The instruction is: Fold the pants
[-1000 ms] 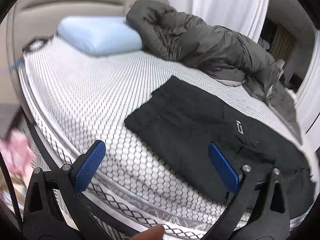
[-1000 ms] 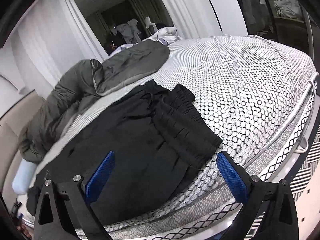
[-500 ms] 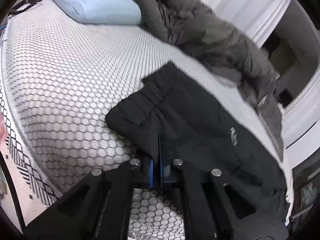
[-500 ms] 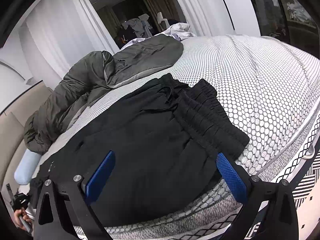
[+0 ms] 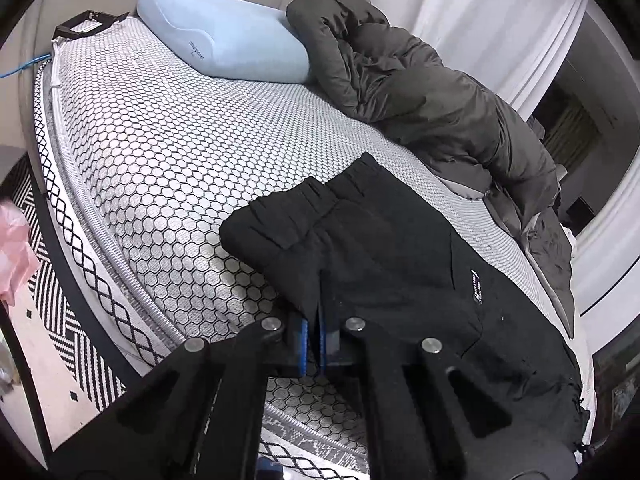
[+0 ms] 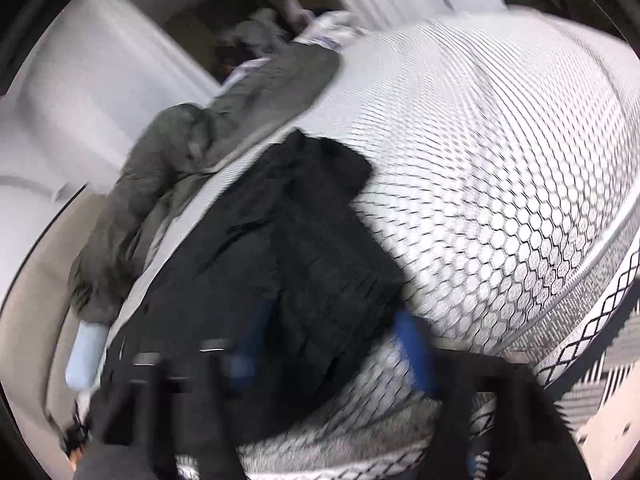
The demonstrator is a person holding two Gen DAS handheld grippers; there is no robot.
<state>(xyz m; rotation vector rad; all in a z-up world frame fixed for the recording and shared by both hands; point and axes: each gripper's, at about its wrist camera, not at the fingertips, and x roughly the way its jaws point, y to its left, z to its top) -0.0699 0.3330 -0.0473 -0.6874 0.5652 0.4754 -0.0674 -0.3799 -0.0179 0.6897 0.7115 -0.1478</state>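
Observation:
Black pants (image 5: pixel 392 264) lie flat along the near edge of the mattress (image 5: pixel 160 152). My left gripper (image 5: pixel 316 340) is shut on the near edge of the pants at the leg-cuff end. In the blurred right wrist view the pants (image 6: pixel 304 248) run away from the camera with the waistband end nearest. My right gripper (image 6: pixel 328 348) is still partly open, its blue pads (image 6: pixel 412 344) closing on either side of the waistband edge.
A grey duvet (image 5: pixel 432 100) is bunched along the far side of the bed. A light blue pillow (image 5: pixel 228 40) lies at the head. A patterned rug (image 5: pixel 48 320) covers the floor beside the bed. White curtains (image 5: pixel 480 16) hang behind.
My left gripper moved down to the pants and shut on the cuff-end edge. My right gripper moved quickly down towards the waistband and its jaws narrowed.

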